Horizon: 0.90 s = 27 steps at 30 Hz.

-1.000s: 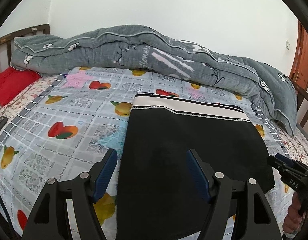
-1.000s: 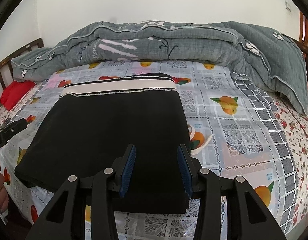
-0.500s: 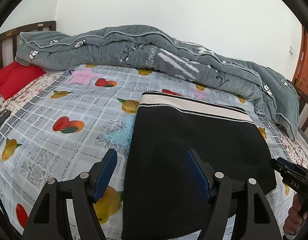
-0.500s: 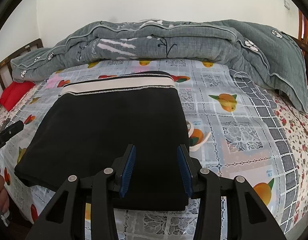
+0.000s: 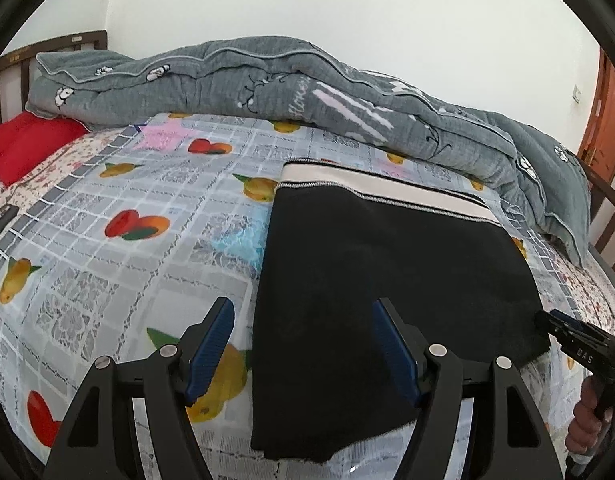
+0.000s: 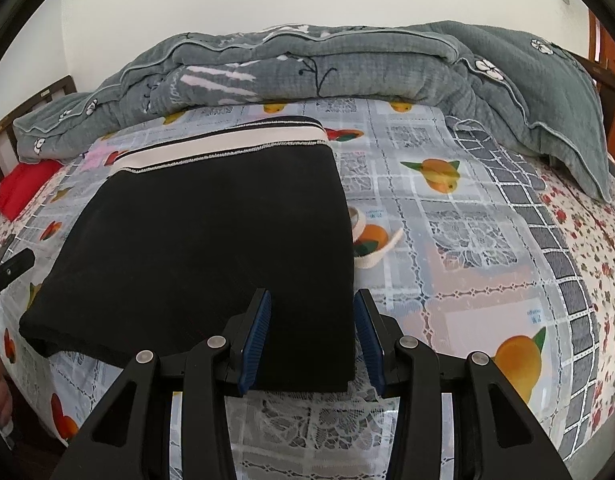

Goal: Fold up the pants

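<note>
Black pants [image 5: 387, 280] with a cream waistband lie folded in a flat rectangle on the bed, waistband at the far end; they also show in the right wrist view [image 6: 211, 240]. My left gripper [image 5: 303, 344] is open and empty, above the near left corner of the pants. My right gripper [image 6: 312, 336] is open and empty, its jaws astride the near right corner. The right gripper's tip shows in the left wrist view [image 5: 571, 340] at the pants' right corner.
The bed has a fruit-print sheet [image 5: 107, 240]. A rolled grey quilt [image 5: 267, 80] lies along the far side. A red pillow [image 5: 23, 144] is at far left. A cream strap [image 6: 371, 240] lies right of the pants. A wooden door [image 5: 607, 120] is at right.
Both grippers have pulled back and up slightly from the pants, so the pants look smaller and farther. The pants have not moved. Both grippers stay open.
</note>
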{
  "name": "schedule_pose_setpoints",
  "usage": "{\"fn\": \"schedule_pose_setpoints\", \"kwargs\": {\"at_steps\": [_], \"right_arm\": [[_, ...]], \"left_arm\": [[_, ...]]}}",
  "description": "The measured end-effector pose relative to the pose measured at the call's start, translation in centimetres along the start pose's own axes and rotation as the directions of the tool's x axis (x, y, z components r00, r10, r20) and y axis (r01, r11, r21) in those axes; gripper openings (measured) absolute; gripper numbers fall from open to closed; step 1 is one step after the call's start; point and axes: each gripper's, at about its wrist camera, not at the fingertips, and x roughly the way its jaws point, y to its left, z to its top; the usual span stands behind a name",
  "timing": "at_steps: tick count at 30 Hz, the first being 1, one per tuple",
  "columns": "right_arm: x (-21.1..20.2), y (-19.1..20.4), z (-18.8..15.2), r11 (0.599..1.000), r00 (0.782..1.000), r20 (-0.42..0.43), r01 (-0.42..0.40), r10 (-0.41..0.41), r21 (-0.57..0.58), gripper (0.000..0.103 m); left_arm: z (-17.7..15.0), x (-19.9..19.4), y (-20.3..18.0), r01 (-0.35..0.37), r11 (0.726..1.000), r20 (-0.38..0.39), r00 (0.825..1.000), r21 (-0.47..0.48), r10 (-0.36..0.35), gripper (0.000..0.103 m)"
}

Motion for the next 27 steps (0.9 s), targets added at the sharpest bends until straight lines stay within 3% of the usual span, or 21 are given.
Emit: {"fn": "schedule_pose_setpoints", "kwargs": {"at_steps": [4, 10, 19, 22, 23, 24, 27], "right_arm": [[0.0, -0.2, -0.5, 1.000, 1.000, -0.010, 0.000, 0.000, -0.009, 0.043], [-0.2, -0.6, -0.9, 1.000, 1.000, -0.007, -0.028, 0.027, -0.014, 0.043], [0.4, -1.1, -1.2, 0.996, 0.996, -0.008, -0.085, 0.085, -0.012, 0.043], [0.2, -1.0, -1.4, 0.996, 0.996, -0.001, -0.089, 0.089, -0.029, 0.043], [0.1, -1.0, -1.5, 0.995, 0.996, -0.001, -0.091, 0.091, -0.030, 0.043], [0.0, -1.0, -1.6, 0.995, 0.995, -0.002, -0.096, 0.096, -0.032, 0.043], [-0.2, -1.2, -1.8, 0.994, 0.995, -0.002, -0.100, 0.100, -0.044, 0.043]], "left_arm": [[-1.0, -0.5, 0.3, 0.021, 1.000, -0.020, 1.000, 0.012, -0.020, 0.070], [-3.0, -2.3, 0.6, 0.109, 0.992, -0.044, 0.993, 0.058, -0.106, 0.070], [-6.3, -1.4, 0.5, -0.009, 0.994, -0.136, 0.990, 0.113, 0.024, 0.070], [-6.9, -0.4, 0.3, -0.056, 0.991, -0.139, 0.988, 0.121, 0.073, 0.054], [-6.7, -0.3, 0.1, -0.059, 0.991, -0.122, 0.990, 0.121, 0.074, 0.044], [-6.4, -0.3, -0.1, -0.055, 0.991, -0.103, 0.992, 0.120, 0.068, 0.022], [-4.5, -0.6, 0.0, -0.047, 0.998, -0.064, 0.997, 0.036, 0.050, 0.013]]}}
